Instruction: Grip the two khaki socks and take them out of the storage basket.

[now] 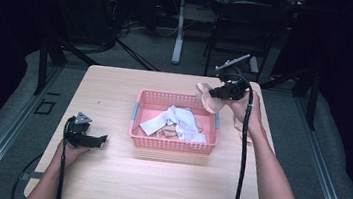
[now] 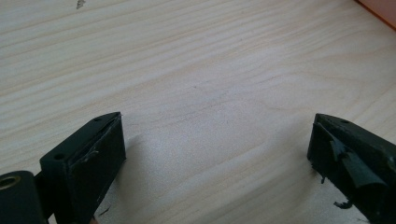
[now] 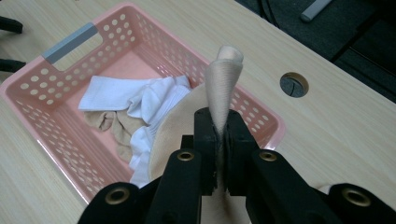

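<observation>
A pale wooden counter [image 1: 106, 172] stands in a dark room with grey floor around it. A pink basket [image 1: 173, 144] of white and beige socks sits at its centre, with bare wood on every side. The right hand-held gripper [image 3: 218, 140] is clenched on a beige sock [image 3: 224, 79] above the basket's right rim. The left hand-held gripper [image 2: 217, 154] rests released on open counter, well apart.

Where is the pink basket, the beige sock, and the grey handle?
pink basket [image 3: 60, 140], right gripper view, on its holed near wall
beige sock [image 3: 223, 88], right gripper view, on the pinched fold
grey handle [image 3: 71, 43], right gripper view, on its middle
</observation>
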`<state>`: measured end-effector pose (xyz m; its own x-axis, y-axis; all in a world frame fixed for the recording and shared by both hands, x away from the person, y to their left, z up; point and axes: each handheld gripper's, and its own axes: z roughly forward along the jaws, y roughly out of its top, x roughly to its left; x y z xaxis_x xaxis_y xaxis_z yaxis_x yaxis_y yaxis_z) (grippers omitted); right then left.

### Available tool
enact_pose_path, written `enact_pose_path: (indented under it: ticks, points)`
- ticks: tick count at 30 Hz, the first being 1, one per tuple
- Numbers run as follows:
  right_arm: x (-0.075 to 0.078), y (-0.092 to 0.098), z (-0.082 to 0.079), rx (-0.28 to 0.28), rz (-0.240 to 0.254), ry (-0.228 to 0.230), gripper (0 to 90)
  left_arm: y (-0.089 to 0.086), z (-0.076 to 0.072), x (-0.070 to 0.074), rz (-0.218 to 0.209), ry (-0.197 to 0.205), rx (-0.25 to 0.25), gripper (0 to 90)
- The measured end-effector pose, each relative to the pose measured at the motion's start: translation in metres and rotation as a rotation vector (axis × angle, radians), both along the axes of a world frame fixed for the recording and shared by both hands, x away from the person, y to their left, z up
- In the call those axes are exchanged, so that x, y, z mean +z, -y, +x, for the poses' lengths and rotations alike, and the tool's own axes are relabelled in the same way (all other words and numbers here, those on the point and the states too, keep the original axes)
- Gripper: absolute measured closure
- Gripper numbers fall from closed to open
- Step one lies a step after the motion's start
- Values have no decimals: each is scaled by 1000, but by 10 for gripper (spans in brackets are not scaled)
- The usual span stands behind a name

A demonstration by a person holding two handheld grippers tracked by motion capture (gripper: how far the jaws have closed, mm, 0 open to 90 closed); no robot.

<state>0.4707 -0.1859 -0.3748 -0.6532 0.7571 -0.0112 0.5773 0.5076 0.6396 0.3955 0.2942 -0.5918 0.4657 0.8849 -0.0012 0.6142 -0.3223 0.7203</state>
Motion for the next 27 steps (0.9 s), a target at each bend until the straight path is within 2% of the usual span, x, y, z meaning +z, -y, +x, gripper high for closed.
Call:
enact_pose_path:
  ticks: [15, 22, 27]
  points:
    - [12, 43, -5, -86, 24, 34, 859, 0, 0, 0, 0, 0, 0, 39]
    - [6, 68, -8, -137, 39, 39, 859, 0, 0, 0, 0, -1, 0, 39]
    - [-2, 83, -9, -166, 30, 20, 859, 0, 0, 0, 1, -1, 0, 39]
